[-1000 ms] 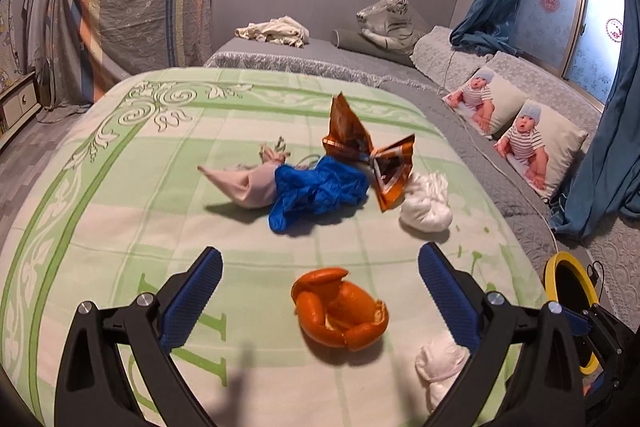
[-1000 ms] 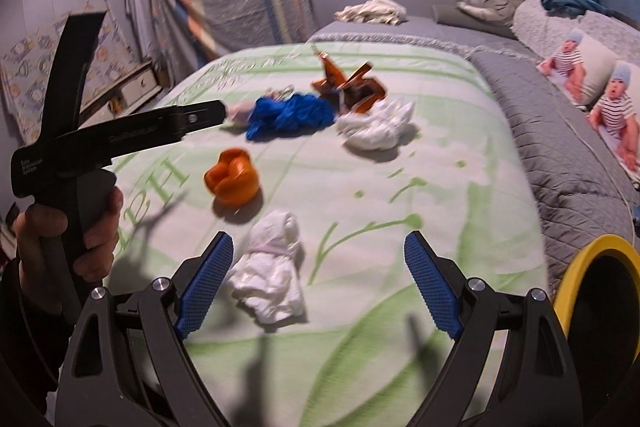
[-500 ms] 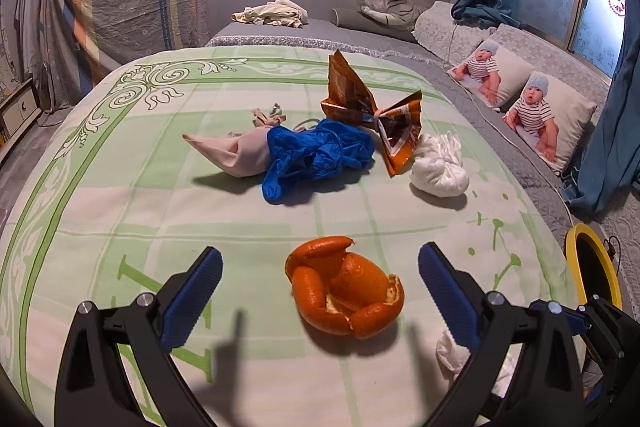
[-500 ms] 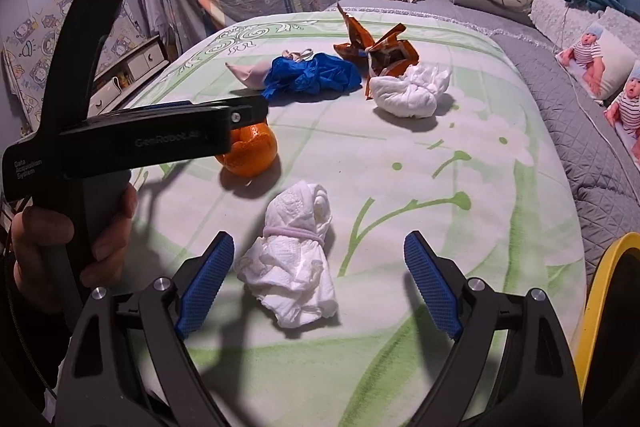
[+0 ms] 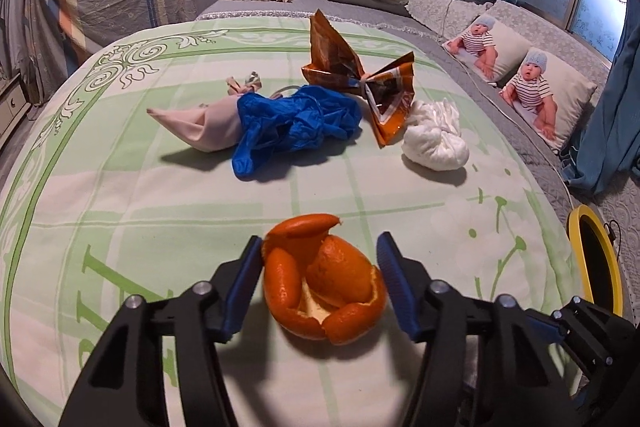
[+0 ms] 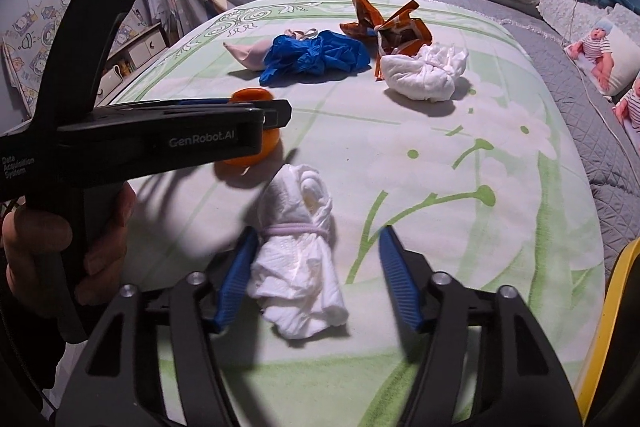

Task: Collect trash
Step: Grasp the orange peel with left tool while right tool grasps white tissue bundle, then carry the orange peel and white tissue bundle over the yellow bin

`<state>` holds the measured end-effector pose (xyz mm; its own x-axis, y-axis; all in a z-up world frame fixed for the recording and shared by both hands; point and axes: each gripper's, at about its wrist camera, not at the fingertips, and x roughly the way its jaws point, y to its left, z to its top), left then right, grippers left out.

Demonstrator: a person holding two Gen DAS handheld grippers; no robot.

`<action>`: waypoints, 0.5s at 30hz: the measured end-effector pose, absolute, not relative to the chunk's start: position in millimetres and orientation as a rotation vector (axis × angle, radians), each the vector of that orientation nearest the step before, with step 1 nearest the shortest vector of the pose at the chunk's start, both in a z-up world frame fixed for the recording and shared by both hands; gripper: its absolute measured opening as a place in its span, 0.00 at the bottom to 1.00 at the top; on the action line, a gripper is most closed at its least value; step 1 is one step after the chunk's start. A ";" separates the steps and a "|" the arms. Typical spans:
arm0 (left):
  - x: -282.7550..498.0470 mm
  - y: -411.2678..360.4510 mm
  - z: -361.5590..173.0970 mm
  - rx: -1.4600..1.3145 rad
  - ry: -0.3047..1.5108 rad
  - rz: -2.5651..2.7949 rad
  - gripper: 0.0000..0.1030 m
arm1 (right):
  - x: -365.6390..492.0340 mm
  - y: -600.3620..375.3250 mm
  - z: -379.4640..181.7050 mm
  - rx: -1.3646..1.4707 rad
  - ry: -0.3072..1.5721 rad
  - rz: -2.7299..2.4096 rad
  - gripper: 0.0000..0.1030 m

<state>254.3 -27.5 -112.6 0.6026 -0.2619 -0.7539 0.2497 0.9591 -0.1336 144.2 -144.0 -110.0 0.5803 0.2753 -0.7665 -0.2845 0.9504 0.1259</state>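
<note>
The left hand-held gripper [image 5: 320,281] is lowered over the bed [image 5: 120,195], and its jaws have just been closing around an orange peel [image 5: 324,287] that sits on the green-and-white bedspread. The left blue pad touches the peel's side, while the right pad stands just beside it with a sliver of gap, so the peel is between the jaws but not yet clamped. The right hand-held gripper [image 6: 316,277] has likewise just been narrowing around a wad of white tissue [image 6: 298,263] tied with a pale band; the left pad is against the wad, the right pad is clearly apart from it, so the wad is not gripped.

Farther up the bedspread lie a crumpled blue glove [image 5: 294,125], a pink cloth piece [image 5: 200,125] touching it, an orange snack wrapper [image 5: 360,83] and a second white tissue ball [image 5: 434,141]. A yellow-rimmed bin [image 5: 596,259] stands at the bed's right edge. In the right wrist view, a person's hand [image 6: 48,247] grasps the left tool's handle.
</note>
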 end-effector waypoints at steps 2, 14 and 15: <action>253.3 -25.8 -110.4 -0.019 0.866 -0.297 0.37 | 144.1 -143.6 -110.2 -0.001 0.900 0.345 0.31; 244.4 -15.9 -88.3 -0.060 0.835 -0.314 0.28 | 132.3 -158.6 -95.8 0.064 0.889 0.354 0.28; 242.6 -15.5 -84.7 -0.061 0.825 -0.316 0.28 | 130.4 -160.8 -93.9 0.070 0.884 0.351 0.28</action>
<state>242.6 -15.5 -84.7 0.6343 -0.2998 -0.7126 0.2528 0.9515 -0.1752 130.4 -160.8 -93.9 0.5810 0.3292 -0.7444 -0.2716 0.9405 0.2040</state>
